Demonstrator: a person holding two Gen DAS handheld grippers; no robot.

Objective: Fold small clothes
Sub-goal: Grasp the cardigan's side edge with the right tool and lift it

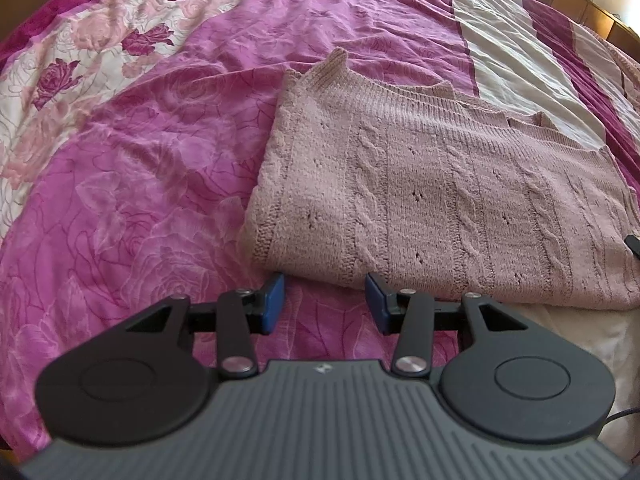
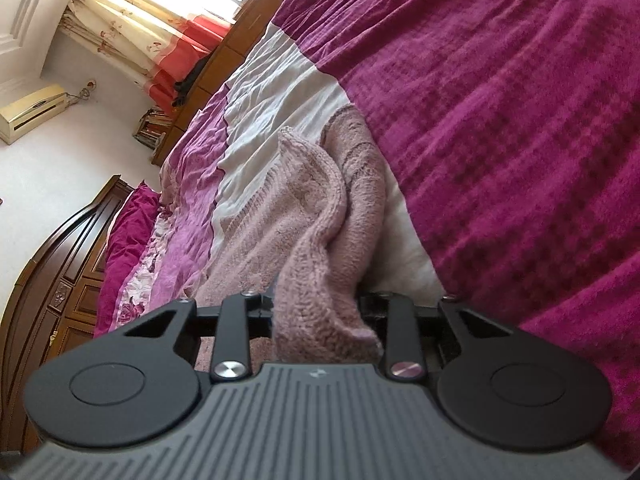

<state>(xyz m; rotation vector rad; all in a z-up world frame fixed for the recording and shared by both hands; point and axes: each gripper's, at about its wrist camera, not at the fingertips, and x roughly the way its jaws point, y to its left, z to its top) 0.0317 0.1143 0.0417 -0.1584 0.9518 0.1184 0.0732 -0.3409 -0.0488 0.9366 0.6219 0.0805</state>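
A bed (image 1: 140, 184) covered by a pink and magenta floral spread is observed, with a wooden headboard (image 2: 60, 264) seen in the right wrist view. On the spread a pink cable-knit sweater (image 1: 448, 184) is laid flat, apparently part-folded; its long axis is judged to run left to right across the left wrist view, the ribbed neckline lying at the far edge. The left gripper (image 1: 325, 300) is held with its jaws spread and nothing between them, just beside the near edge of the sweater, toward that edge's left end; the garment lies directly ahead of it and extends to its right. The right gripper (image 2: 316, 320) is found pinching a bunched fold of the sweater (image 2: 312, 240), the knit being drawn up off the bed between its jaws; the pads themselves are hidden by the fabric. The coming move is judged to turn on the near edge: the left gripper is nearer to that free hem, and only a short forward advance would be required to take it.
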